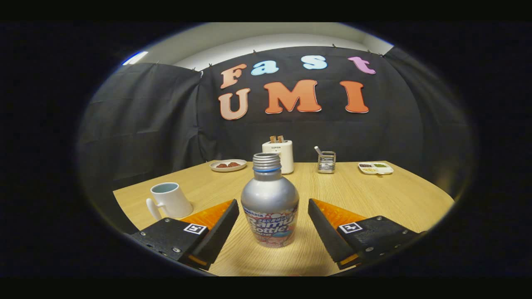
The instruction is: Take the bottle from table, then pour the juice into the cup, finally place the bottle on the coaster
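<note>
- The gripper (273,207) sat low over the wooden table (374,195), level and pointing straight across it, jaws spread wide with nothing held.
- The bottle (270,203) stood upright right between the two fingers, a gap on each side, neither pad touching it; its cap was off and the contents couldn't be made out.
- Just beyond the left finger stood the cup (170,199), tilted in the lens, handle toward the claw; what it held could not be told.
- Farther ahead: a plate (227,165) with reddish pieces, a white toaster (280,155) directly behind the bottle, a wire holder (326,161), a small divided dish (375,168).
</note>
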Available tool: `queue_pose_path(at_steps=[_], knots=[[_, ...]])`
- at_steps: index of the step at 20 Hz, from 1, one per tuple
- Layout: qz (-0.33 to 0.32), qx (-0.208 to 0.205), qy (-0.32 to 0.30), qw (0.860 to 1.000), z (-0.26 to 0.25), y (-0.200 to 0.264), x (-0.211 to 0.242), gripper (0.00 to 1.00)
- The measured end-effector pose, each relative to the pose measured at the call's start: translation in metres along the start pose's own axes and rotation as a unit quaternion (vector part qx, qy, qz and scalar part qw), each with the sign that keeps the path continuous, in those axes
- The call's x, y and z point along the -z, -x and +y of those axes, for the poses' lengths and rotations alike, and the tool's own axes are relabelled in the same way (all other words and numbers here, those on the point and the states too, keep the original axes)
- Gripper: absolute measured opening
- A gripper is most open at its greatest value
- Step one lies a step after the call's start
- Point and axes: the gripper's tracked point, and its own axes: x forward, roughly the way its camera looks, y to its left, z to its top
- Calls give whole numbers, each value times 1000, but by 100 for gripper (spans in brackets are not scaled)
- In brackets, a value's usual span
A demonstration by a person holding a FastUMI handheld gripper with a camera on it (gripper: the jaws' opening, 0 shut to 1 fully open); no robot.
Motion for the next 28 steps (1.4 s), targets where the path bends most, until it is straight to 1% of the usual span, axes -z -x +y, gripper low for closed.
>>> queue_pose_path(at_steps=[3, 4, 5, 8, 12, 15, 18, 21, 25, 28], knots=[[14, 7, 6, 1000, 0, -5, 10, 96], [20, 8, 5, 1000, 0, -8, 15, 92], [25, 6, 3, 1000, 2, -9, 15, 91], [35, 4, 10, 999, 8, -14, 13, 79], [26, 3, 49, 998, 17, -18, -3, 79], [13, 28, 96, 995, 14, -22, -17, 78], [7, 41, 140, 989, 16, -27, -29, 77], [-11, 56, 192, 980, 19, -27, -44, 77], [-43, 82, 282, 955, 26, -37, -76, 77], [-49, 76, 334, 938, 42, -42, -78, 77]])
